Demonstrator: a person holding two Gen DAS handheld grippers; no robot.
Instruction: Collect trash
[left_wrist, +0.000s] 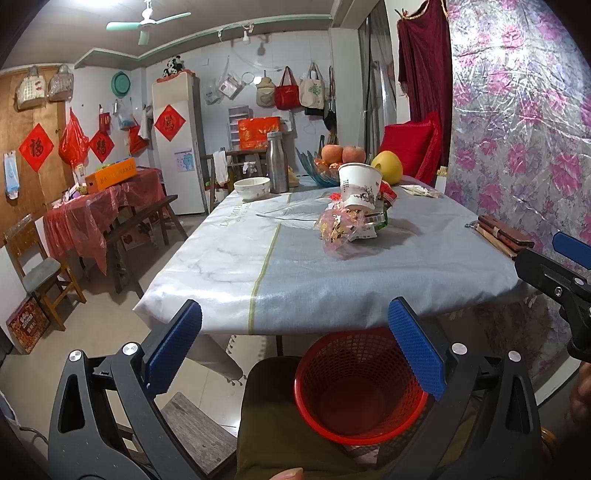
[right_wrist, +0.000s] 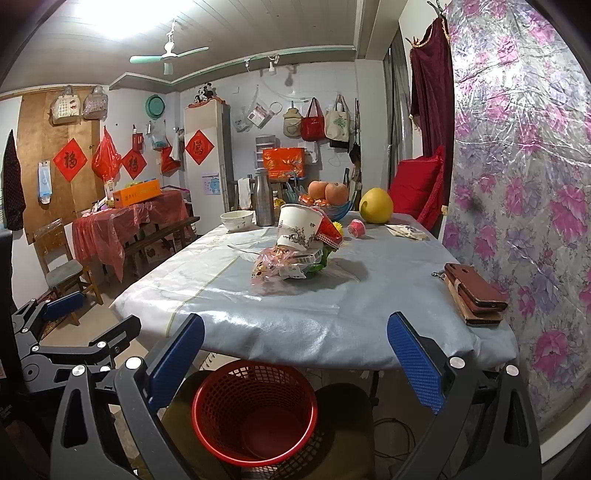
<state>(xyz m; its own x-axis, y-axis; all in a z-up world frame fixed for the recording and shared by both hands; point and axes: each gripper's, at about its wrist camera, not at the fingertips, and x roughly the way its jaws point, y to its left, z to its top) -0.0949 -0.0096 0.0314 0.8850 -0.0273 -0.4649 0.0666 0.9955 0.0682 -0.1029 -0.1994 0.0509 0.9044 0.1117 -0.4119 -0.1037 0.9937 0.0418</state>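
A pile of trash sits mid-table: a white paper cup leans on crumpled wrappers and a red wrapper. A red mesh basket stands empty on the floor below the table's near edge. My left gripper is open and empty, held in front of the table edge above the basket. My right gripper is open and empty too, to the right of the left one, and shows in the left wrist view.
The table also holds a bowl, a steel flask, a fruit bowl with apples, a pomelo, a small pink cup and phones at the right edge. A floral-covered wall is on the right.
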